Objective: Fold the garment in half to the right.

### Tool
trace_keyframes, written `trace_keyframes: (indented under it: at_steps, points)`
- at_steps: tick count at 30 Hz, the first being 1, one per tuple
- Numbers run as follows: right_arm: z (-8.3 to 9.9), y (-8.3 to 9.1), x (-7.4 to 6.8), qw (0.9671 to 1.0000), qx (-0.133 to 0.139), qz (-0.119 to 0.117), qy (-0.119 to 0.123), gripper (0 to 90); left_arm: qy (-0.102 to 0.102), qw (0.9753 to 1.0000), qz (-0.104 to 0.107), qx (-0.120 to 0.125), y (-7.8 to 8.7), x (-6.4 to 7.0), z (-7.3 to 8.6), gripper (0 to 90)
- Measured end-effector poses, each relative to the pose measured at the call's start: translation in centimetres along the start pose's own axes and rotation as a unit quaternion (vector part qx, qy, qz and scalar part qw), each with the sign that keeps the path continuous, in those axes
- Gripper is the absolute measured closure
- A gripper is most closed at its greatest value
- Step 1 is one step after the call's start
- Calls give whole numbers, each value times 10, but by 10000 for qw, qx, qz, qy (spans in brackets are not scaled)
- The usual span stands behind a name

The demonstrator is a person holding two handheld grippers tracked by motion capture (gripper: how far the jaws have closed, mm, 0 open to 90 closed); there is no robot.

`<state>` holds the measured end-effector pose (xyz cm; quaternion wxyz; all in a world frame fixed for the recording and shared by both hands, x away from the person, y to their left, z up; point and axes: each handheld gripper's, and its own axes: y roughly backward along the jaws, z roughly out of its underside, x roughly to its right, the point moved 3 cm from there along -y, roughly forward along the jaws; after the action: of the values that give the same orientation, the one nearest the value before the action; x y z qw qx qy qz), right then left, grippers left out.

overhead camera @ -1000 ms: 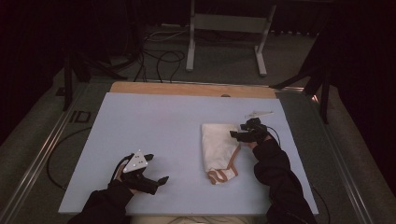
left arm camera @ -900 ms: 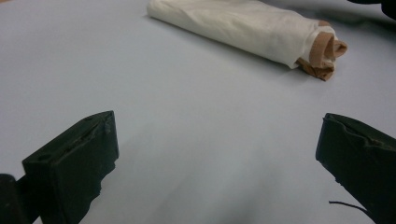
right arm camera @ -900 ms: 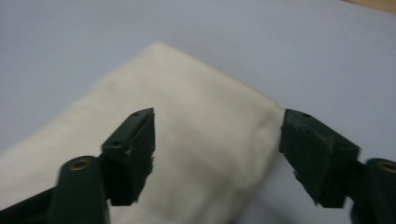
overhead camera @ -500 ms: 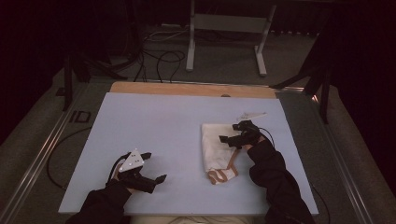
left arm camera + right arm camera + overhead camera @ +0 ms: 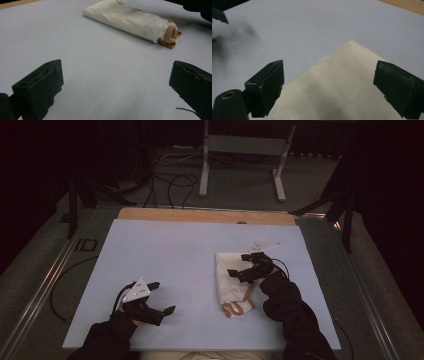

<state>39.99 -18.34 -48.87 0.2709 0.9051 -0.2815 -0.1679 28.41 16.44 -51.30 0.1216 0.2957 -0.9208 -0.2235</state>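
My right gripper (image 5: 244, 264) hovers wide open and empty over the folded cloth (image 5: 231, 277) near the surface's right edge; my left gripper (image 5: 161, 297) waits open. Closing carelessly, I might drag the folds apart.

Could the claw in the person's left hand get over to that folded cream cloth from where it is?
Probably yes. The left claw is open and holds nothing, and bare table lies between it and the folded cloth. The right claw already hangs open over the cloth's far end, so the near end looks freer.
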Motion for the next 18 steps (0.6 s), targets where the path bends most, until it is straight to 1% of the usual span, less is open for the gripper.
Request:
trace_keyframes:
  at_steps: [1,4,6,9,13,14,18]
  points:
    - [0,0,-1,10000,15,-9,-5,101,6,10000,18,5,1,-1,0,2]
    - [0,-2,-5,9999,30,-22,94,99,32,10000,23,16,3,-2,-1,1]
    - [0,-2,-7,9999,57,-17,121,96,62,10000,64,6,4,-3,-1,1]
    - [-1,-4,-14,9996,123,-102,242,96,72,9999,135,-4,7,-3,0,2]
    - [-1,-2,-21,9992,180,-181,315,96,30,9999,112,-21,10,-2,1,1]
    - [-1,-1,-23,9992,186,-218,273,95,19,9999,99,-8,10,-2,1,1]
    - [0,1,-29,9989,229,-261,327,95,19,10000,93,1,13,-2,1,1]
